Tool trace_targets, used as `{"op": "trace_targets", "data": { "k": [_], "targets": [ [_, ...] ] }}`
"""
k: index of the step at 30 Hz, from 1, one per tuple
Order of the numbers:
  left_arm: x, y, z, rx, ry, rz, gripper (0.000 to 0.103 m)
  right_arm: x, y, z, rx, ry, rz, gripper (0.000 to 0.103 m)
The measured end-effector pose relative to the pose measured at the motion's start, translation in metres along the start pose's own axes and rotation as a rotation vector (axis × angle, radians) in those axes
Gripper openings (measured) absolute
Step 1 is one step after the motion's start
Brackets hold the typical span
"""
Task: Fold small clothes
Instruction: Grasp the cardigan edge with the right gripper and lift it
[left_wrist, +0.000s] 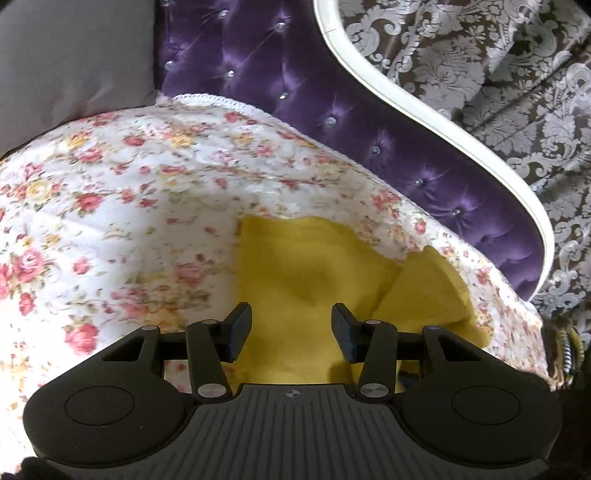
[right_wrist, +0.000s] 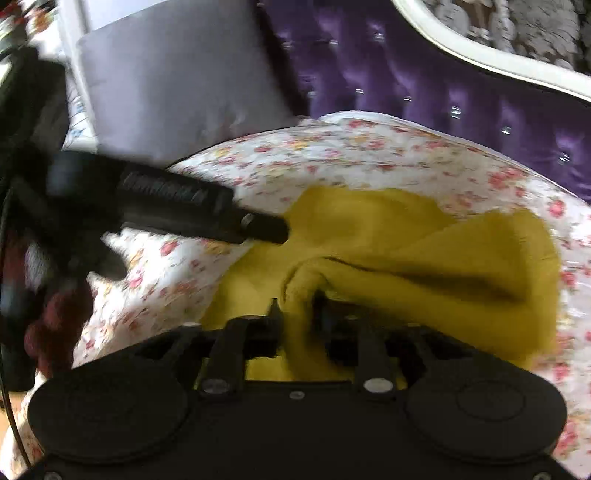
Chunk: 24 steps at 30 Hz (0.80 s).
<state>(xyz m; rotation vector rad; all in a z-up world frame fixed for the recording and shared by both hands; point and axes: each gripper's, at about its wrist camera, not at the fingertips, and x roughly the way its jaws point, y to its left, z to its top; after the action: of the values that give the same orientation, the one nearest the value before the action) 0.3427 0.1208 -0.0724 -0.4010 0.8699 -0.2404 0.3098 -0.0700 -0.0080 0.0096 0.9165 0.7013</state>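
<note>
A small mustard-yellow garment (left_wrist: 310, 273) lies on a floral quilt (left_wrist: 129, 192). My left gripper (left_wrist: 291, 330) is open, its two dark pads spread just above the garment's near part, holding nothing. In the right wrist view my right gripper (right_wrist: 299, 314) is shut on a bunched fold of the yellow garment (right_wrist: 424, 266) and lifts it, so the cloth drapes off to the right. The left gripper (right_wrist: 258, 229) shows there as a black bar reaching in from the left, its tip at the garment's far left edge.
The quilt (right_wrist: 351, 155) covers a bed or sofa with a purple tufted back (left_wrist: 295, 81) and white curved frame (left_wrist: 424, 107). A grey cushion (left_wrist: 66, 51) leans at the back left. A patterned curtain (left_wrist: 517, 74) hangs behind. The right wrist view is motion-blurred.
</note>
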Motion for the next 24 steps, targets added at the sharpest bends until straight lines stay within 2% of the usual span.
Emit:
{"op": "trace_targets", "data": {
  "k": [3,5,8,11,14,18,21,24],
  "targets": [
    [-0.002,0.003,0.002,0.015,0.007,-0.029,0.047,-0.027,0.003,-0.012,0.019,-0.078,0.087,0.049],
    [-0.003,-0.001,0.004,0.037,0.009,-0.058,0.048,-0.052,-0.001,-0.018,0.033,-0.137,0.099,0.050],
    [-0.006,-0.011,0.004,0.102,0.007,-0.101,0.053,-0.083,-0.014,-0.026,0.098,-0.187,0.072,0.050],
    [-0.011,-0.029,-0.001,0.188,-0.010,-0.130,0.055,-0.100,-0.041,-0.035,0.172,-0.188,0.007,0.050],
    [-0.011,-0.045,-0.015,0.259,-0.009,-0.139,0.057,-0.092,-0.063,-0.038,0.177,-0.122,-0.081,0.051],
    [0.001,-0.054,-0.035,0.331,0.040,-0.113,0.057,-0.062,-0.078,-0.028,0.135,-0.019,-0.095,0.048],
    [0.012,-0.049,-0.045,0.341,0.087,-0.092,0.057,-0.049,-0.078,-0.005,0.074,-0.032,-0.124,0.048],
    [0.018,-0.044,-0.047,0.322,0.108,-0.083,0.057,-0.031,-0.080,0.033,0.081,-0.080,-0.106,0.048]
  ]
}}
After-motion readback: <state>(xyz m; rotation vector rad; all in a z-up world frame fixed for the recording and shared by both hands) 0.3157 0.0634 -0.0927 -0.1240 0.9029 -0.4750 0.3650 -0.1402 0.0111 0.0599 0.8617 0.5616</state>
